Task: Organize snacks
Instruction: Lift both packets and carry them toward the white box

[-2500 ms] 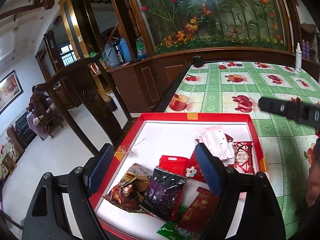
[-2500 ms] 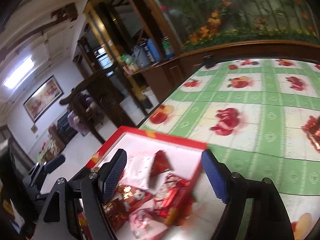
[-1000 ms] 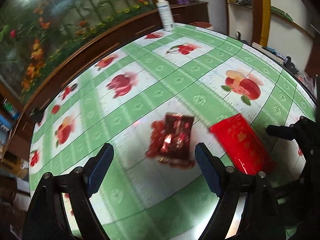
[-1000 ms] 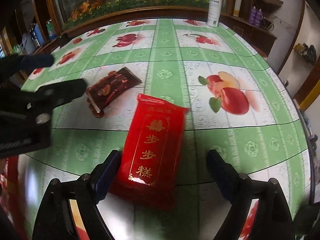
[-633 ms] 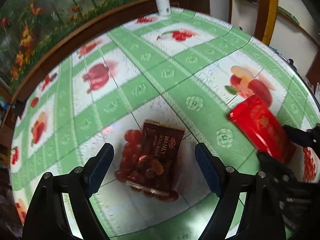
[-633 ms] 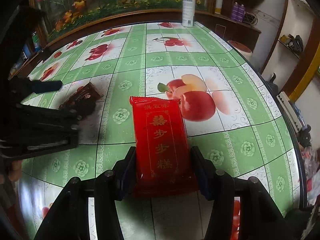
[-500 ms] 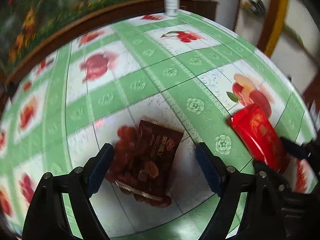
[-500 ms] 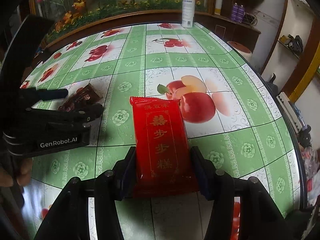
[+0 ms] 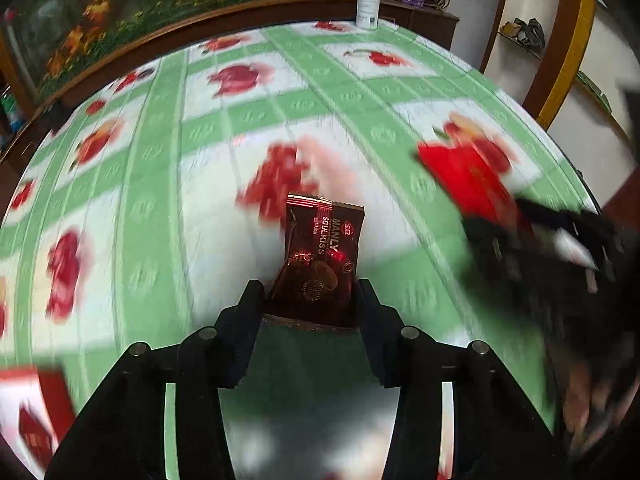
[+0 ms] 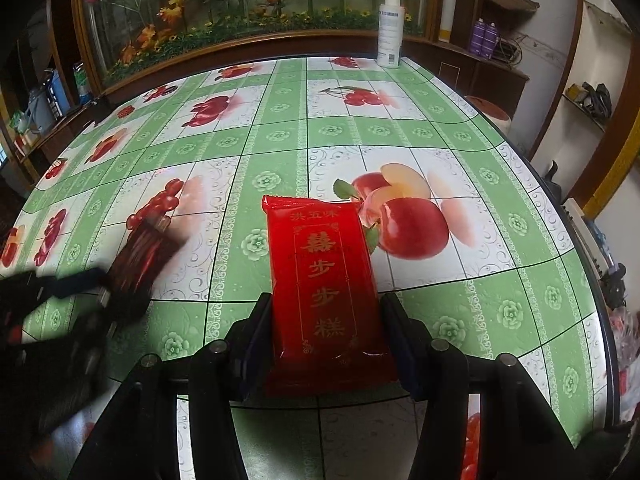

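Left tool is closing on the dark brown snack pack, pads pressing its near end, and the right tool is clamped on the red pack. Both packs sit mid-desk with loads of bare cloth around; a spray bottle stands at the far edge

I'm seeing two snack packs: one dark-brown foil cookie packet, one shiny red plastic cake packet, plus one white spray bottle and two purple cans.
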